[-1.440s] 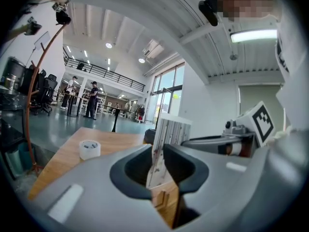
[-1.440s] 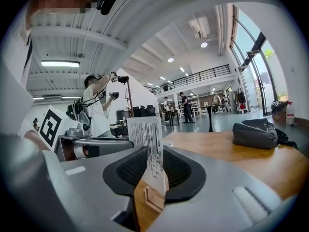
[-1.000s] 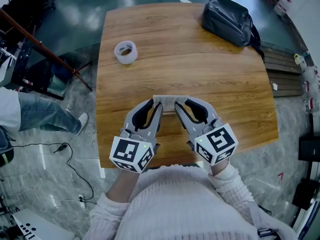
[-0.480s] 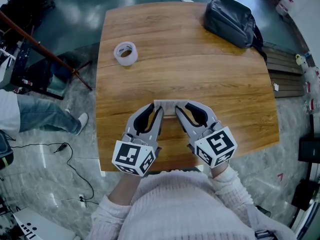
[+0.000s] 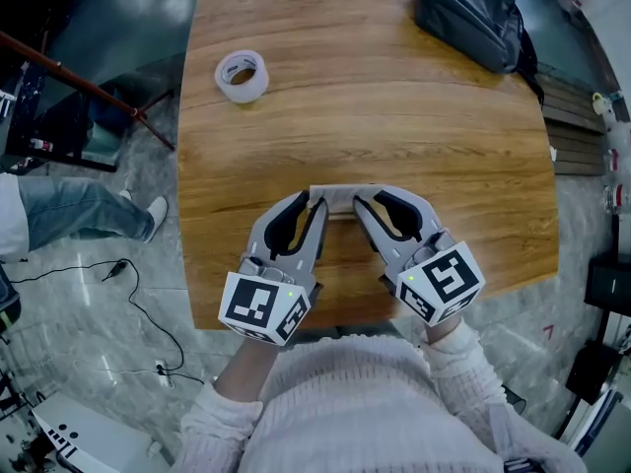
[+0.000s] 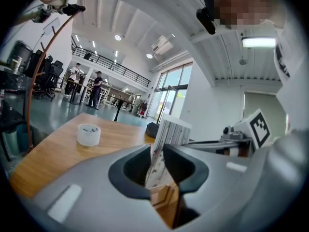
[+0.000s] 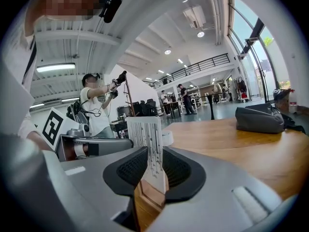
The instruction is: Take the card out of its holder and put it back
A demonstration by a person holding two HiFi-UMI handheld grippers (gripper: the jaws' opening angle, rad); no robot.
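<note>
Card holder (image 5: 340, 197) — pinched by left tool (image 5: 315, 205) and right tool (image 5: 361, 205).

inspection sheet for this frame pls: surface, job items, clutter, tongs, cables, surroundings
Surface: wooden table, no spills or damage seen.
Job's things: card holder, pale with striped print, spanning both tongs near the table's near edge; cannot tell whether the card is inside.
Clutter: tape roll far left on the table; dark bag at the far right corner.
Grippers: left tongs and right tongs each shut on one end of the card holder.
Cables: thin cable on the floor left of the table; nothing seen on the table.
Surroundings: bystander's leg in jeans and a reddish pole, both on the left.
</note>
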